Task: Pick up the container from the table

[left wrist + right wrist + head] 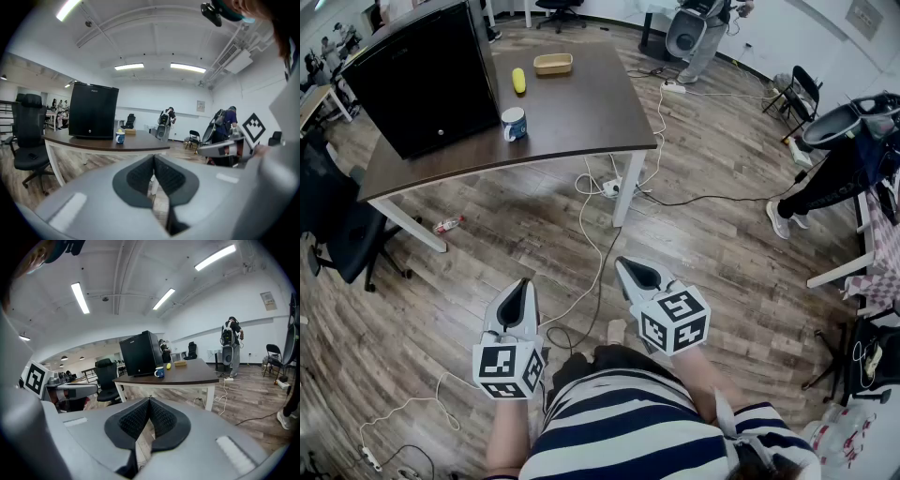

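The container is a shallow tan tray on the far part of the dark brown table, well ahead of me. It shows small in the left gripper view and in the right gripper view. My left gripper and right gripper hang close to my body over the wooden floor, far short of the table. Both point toward the table and slightly down. The left gripper and the right gripper each have their pads pressed together, with nothing between them.
On the table stand a black cabinet, a blue and white mug and a yellow object. An office chair is at the left. Cables and a power strip lie on the floor under the table. A person stands at the right.
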A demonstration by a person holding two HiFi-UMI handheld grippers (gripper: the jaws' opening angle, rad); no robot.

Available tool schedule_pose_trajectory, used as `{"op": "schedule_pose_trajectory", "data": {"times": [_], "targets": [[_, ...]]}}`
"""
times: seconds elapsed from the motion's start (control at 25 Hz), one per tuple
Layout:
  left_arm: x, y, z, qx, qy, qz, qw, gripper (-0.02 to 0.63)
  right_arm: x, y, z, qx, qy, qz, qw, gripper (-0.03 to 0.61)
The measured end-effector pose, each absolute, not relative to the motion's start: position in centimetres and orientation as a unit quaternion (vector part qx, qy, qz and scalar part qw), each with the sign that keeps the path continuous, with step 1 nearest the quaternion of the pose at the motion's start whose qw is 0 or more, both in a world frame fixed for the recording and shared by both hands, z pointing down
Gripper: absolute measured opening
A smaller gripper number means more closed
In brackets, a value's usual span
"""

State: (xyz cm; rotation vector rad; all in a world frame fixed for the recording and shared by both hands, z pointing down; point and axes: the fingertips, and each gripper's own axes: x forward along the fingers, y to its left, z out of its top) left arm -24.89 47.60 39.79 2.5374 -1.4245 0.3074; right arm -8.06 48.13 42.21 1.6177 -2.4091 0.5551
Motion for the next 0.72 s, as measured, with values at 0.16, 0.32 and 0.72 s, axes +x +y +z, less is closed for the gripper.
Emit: {"op": "schedule_pose_trajectory", "data": {"times": [0.16, 0.32, 0.72], "targets": [[-24.5, 46.1, 39.6, 0.858, -0.489, 0.101, 0.122, 0.000, -7.0, 46.4, 42.3, 0.545, -0.810, 0.193, 0.100, -0.003], [-23.2, 44.0, 39.8, 0.853, -0.493, 0.080, 0.149, 0.000, -5.5, 44.6, 42.8, 0.544, -0.809, 0.200, 0.098, -0.003], [-18.0, 38.1, 41.0, 0.850, -0.491, 0.078, 0.173, 0.000, -0.7, 39.5, 44.4, 0.529, -0.815, 0.210, 0.112, -0.003]]}}
